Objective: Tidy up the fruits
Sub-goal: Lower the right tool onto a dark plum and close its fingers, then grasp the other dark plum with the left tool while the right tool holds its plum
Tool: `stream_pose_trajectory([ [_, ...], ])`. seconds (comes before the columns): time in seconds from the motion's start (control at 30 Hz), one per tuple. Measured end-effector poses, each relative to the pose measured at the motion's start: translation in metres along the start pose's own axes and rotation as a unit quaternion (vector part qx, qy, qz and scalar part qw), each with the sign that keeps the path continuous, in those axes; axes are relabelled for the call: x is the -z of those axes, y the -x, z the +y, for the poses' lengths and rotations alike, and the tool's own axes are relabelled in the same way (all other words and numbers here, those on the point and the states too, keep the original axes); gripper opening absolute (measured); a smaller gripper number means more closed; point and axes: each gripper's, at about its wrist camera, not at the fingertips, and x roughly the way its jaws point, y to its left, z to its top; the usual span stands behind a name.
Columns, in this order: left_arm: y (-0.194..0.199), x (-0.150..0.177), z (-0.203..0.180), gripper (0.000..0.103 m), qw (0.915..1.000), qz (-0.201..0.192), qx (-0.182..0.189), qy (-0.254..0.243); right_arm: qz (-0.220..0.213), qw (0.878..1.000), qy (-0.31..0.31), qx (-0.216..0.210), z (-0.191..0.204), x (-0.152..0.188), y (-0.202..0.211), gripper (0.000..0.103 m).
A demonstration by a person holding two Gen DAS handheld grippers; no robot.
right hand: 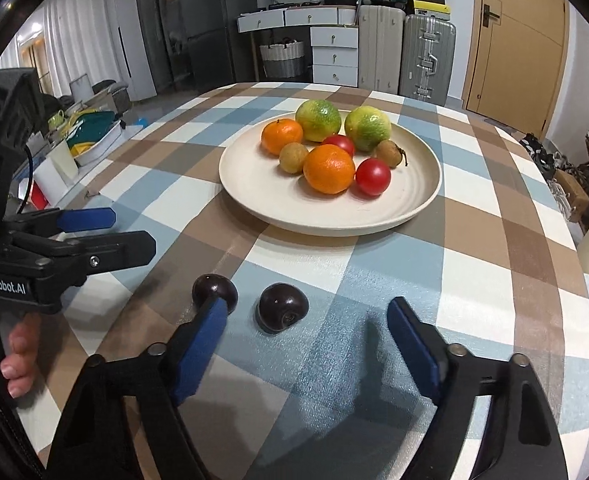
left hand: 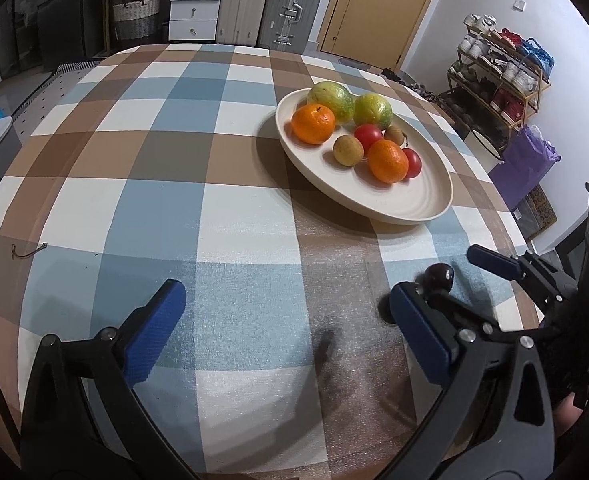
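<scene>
right claw (right hand: pixel 306 332) wide open, empty, straddling a dark plum (right hand: pixel 282 307) to grab it for the plate (right hand: pixel 414 208). left claw (left hand: pixel 286 312) open, empty.

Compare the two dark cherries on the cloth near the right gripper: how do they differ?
The left cherry sits partly behind the right gripper's left finger pad; the right cherry lies in full view between the open fingers. The right cherry shows its stem pit toward the camera; the left cherry shows only smooth skin. Both are dark, glossy, and off the plate.
</scene>
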Motion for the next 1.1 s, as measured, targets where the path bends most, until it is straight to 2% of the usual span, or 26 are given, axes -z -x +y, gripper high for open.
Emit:
stream_pose_trajectory([
  [0.07,0.0,0.0,0.002,0.102,1.0,0.001,0.004,0.002,0.0,1.0,0.02,0.02,0.005,-0.001,-0.001,0.061],
  [0.13,-0.001,0.0,0.003,0.102,1.0,0.001,0.005,0.002,0.003,0.998,0.05,0.034,0.014,-0.001,-0.003,0.055],
  [0.27,0.0,0.0,0.004,0.102,1.0,0.001,0.007,0.003,0.015,0.997,0.067,0.029,0.021,0.0,-0.009,0.033],
  [0.33,0.002,0.0,0.004,0.102,1.0,0.0,0.008,0.002,0.011,0.998,0.054,0.018,0.018,-0.002,-0.007,0.027],
  [0.43,0.004,0.001,0.004,0.102,1.0,-0.003,0.008,0.0,0.008,0.999,0.032,0.001,0.01,-0.001,-0.004,0.027],
  [0.83,0.004,0.004,-0.007,0.102,0.9992,0.004,0.037,-0.013,-0.015,1.0,0.015,-0.004,0.003,0.0,0.011,0.027],
  [1.1,-0.013,0.004,-0.024,0.102,0.9985,0.032,0.034,-0.027,-0.026,0.999,-0.014,-0.016,-0.011,0.005,0.019,0.027],
])
